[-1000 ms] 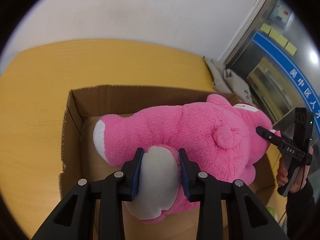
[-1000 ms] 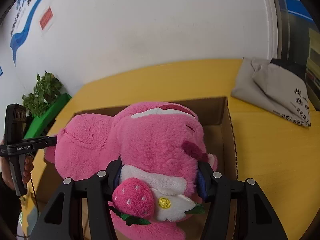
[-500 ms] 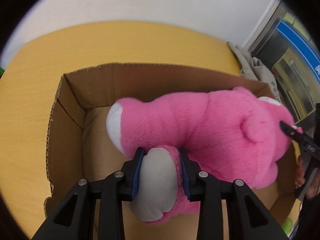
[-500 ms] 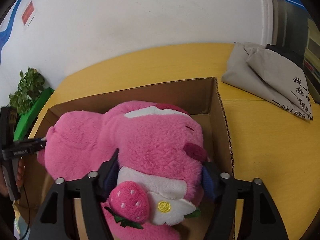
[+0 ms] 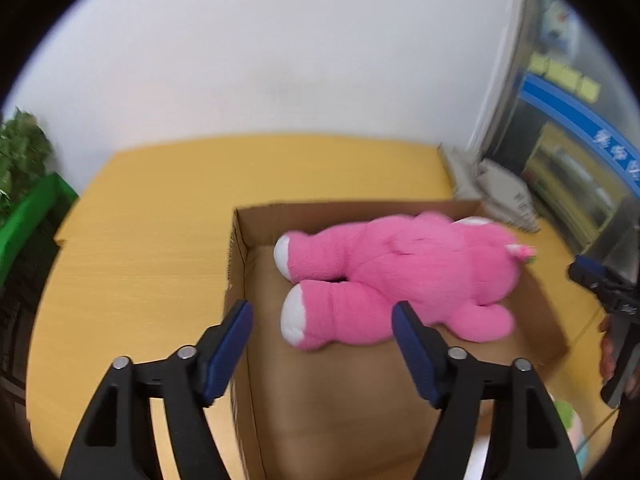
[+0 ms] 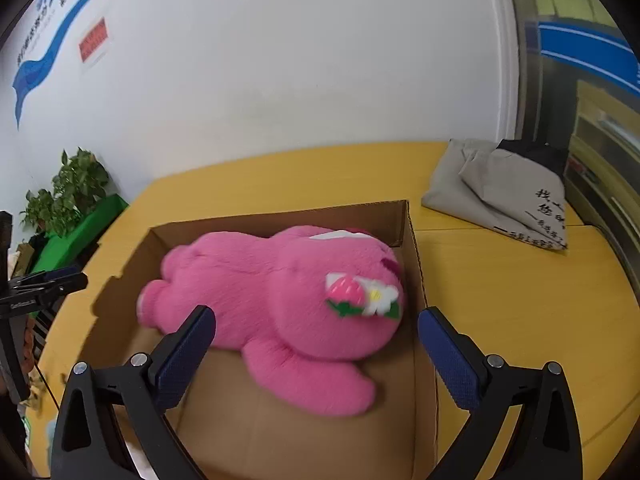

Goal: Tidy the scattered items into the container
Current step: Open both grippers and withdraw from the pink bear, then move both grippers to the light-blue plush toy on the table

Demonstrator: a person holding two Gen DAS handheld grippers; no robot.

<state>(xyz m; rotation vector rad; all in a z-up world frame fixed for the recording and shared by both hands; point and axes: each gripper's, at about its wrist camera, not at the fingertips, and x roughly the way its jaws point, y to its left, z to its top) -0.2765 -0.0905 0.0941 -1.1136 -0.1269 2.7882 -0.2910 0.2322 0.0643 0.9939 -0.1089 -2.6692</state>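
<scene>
Over on the left there's a leafy green plant [image 6: 66, 196] in a green planter, then the left gripper [image 5: 322, 342] with its blue-padded jaws spread wide and nothing between them, hanging over the near left corner of the open brown cardboard box [image 5: 240, 248]. The fluffy pink plush bear [image 6: 280, 300] lies on its side inside that box on the yellow wooden table [image 6: 520, 300], strawberry and flower on its head toward the right wall. The right gripper [image 6: 316, 346] is wide apart too, empty above the box's right end, and a crumpled grey cloth bag [image 6: 500, 188] sits on the table off to the right.
</scene>
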